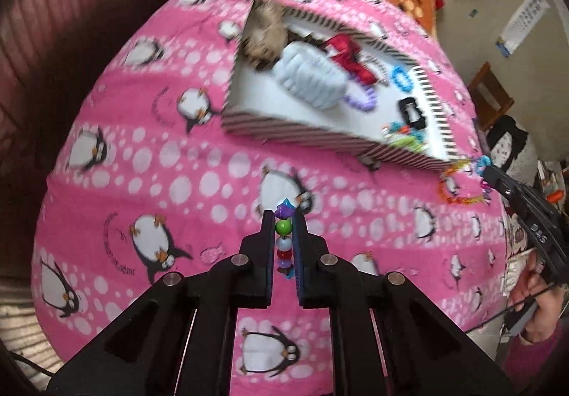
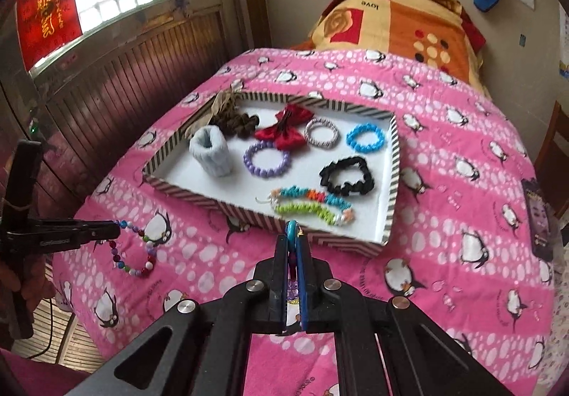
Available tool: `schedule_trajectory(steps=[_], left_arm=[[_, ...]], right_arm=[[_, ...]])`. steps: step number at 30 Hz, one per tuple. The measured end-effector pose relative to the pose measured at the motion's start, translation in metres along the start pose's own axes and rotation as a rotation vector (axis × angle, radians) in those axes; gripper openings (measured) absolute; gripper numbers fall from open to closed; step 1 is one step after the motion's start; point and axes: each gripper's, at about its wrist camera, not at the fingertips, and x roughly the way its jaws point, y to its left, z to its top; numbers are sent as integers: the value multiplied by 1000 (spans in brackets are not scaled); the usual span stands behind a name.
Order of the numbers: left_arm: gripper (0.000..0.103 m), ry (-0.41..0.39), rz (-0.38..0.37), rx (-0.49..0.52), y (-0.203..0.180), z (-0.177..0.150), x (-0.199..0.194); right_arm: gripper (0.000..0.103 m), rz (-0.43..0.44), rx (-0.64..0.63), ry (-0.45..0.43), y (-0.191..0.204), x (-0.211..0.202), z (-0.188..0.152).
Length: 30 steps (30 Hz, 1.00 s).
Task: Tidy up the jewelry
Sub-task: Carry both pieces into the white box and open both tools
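Risk first: left tool (image 1: 283,218) is clenched on a multicoloured bead bracelet (image 2: 137,250), and only a short run of beads sits between its jaws; the rest hangs as a free loop below the tips, over the bed (image 1: 142,154). That loop could swing, catch the striped near wall of the tray (image 2: 199,198) ahead of the tool, or slide out of the thin pinch.

Right tool (image 2: 293,236) is clamped on a second piece with a blue ring (image 2: 291,229) at its tips, purple and orange bits trailing under it. Same worry: trailing end snags the tray's front rim just beyond the tips. What the piece is exactly, cannot tell.

Both pieces are off the bed, neither in the tray yet.

Ahead of both tools, tray is crowded: pale knitted cuff (image 2: 210,154), red bow (image 2: 281,129), purple bracelet (image 2: 266,158), black scrunchie (image 2: 346,175), braided bands (image 2: 311,205) at the near edge. Bare floor is mostly nearest the left tool. Phone (image 2: 538,218) lies far right of the right tool.
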Motion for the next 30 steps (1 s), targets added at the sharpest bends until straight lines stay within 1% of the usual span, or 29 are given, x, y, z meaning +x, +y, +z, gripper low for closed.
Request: schedule_trajectory(steps=[5,8,13,16,19,23,27,30], left_arm=[[8,-48,-20,68,-21,21,-17],[8,-68,-49,91,-31,36,-25],[8,-103,-78,140,-56,63,-32],[8,-116,-87,162,-73,77,-29],[8,-102,-114,155,-88,92,-15],[8,-68,-138,128,-99,105,18],[8,19,-80,53,-82,104,63],[8,55,-3,9,-62,99,83]], right_arm=[[4,-10,3,-27,-3,-6,14],[4,-17,-2,-46,-6,-10,23],[4,-26,-8,-67,-12,-10,41],[4,-16,-1,-68,-15,-5,51],[4,-5,-2,-60,-18,5,62],[4,15,-8,-44,-19,20,76],[4,54,-10,-26,-16,36,88],[4,92,-19,-11,-12,49,95]])
